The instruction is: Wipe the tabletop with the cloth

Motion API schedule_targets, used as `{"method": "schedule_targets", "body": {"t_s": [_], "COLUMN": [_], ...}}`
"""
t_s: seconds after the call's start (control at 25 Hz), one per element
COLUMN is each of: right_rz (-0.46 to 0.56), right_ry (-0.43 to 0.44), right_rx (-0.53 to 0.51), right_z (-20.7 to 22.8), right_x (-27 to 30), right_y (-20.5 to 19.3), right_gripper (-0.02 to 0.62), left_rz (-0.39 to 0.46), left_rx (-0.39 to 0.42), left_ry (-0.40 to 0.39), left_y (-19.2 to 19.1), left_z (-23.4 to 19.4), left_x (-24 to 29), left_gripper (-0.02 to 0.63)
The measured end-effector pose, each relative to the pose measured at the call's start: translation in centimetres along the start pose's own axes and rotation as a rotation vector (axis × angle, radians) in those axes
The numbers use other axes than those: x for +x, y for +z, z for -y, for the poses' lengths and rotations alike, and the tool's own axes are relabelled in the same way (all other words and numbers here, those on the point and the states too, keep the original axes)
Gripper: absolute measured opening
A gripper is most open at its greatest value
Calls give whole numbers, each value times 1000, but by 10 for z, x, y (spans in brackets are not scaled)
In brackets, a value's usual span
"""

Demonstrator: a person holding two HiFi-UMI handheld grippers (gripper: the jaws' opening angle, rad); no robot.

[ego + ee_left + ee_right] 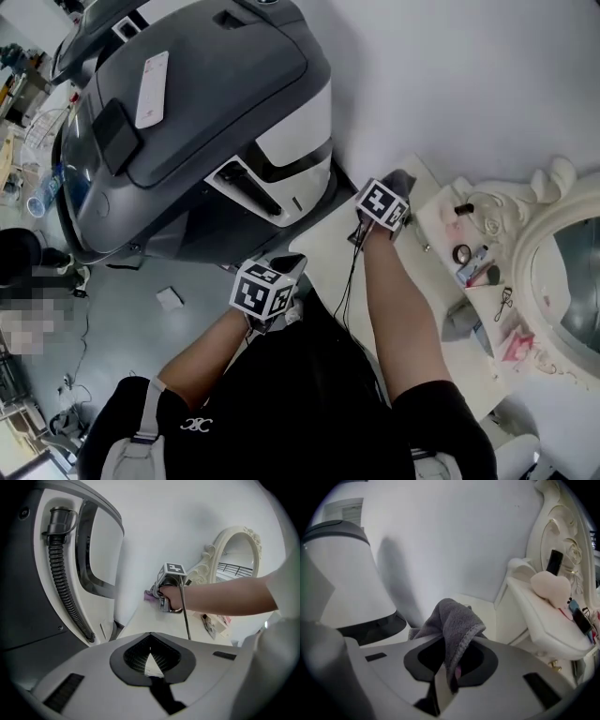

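Right tongs (447,677): clamped on one grey cloth (452,620), which bunches up above the jaws. The cloth sits at the far edge of the cream worktop (328,253), by the wall. Left tongs (152,660): jaws together, nothing between them, held at the worktop's left edge. One raised shelf (543,620) along the right edge carries one pink heart-shaped puff (551,588). One ornate mirror (562,272) stands behind it. One grey-and-white machine (206,122) stands off the left edge.
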State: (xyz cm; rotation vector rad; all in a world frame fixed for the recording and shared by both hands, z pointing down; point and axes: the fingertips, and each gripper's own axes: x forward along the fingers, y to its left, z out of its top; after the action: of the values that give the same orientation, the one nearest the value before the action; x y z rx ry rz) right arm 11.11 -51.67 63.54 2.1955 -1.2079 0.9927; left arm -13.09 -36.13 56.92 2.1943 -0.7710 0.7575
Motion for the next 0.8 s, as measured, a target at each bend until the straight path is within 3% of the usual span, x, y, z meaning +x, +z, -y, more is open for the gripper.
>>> {"method": "schedule_targets", "body": {"t_s": [0.12, 0.28, 0.36, 0.56, 0.8], "right_rz": [10, 61, 50, -13, -50], "right_ry": [-25, -63, -65, -93, -120], "right_rx": [51, 16, 47, 230, 555], "right_z": [0, 7, 11, 19, 29], "right_x": [14, 28, 35, 47, 43], "right_y": [19, 37, 43, 57, 55], "right_gripper": [60, 60, 60, 61, 66], "left_rz": [-9, -4, -6, -20, -2], "left_rx": [-11, -22, -27, -52, -93], "left_ry": [14, 16, 20, 46, 73], "left_y": [6, 13, 12, -2, -22], "left_z": [-8, -6, -7, -13, -13], "left_x": [6, 10, 10, 5, -13], "left_gripper": [8, 8, 8, 8, 8]}}
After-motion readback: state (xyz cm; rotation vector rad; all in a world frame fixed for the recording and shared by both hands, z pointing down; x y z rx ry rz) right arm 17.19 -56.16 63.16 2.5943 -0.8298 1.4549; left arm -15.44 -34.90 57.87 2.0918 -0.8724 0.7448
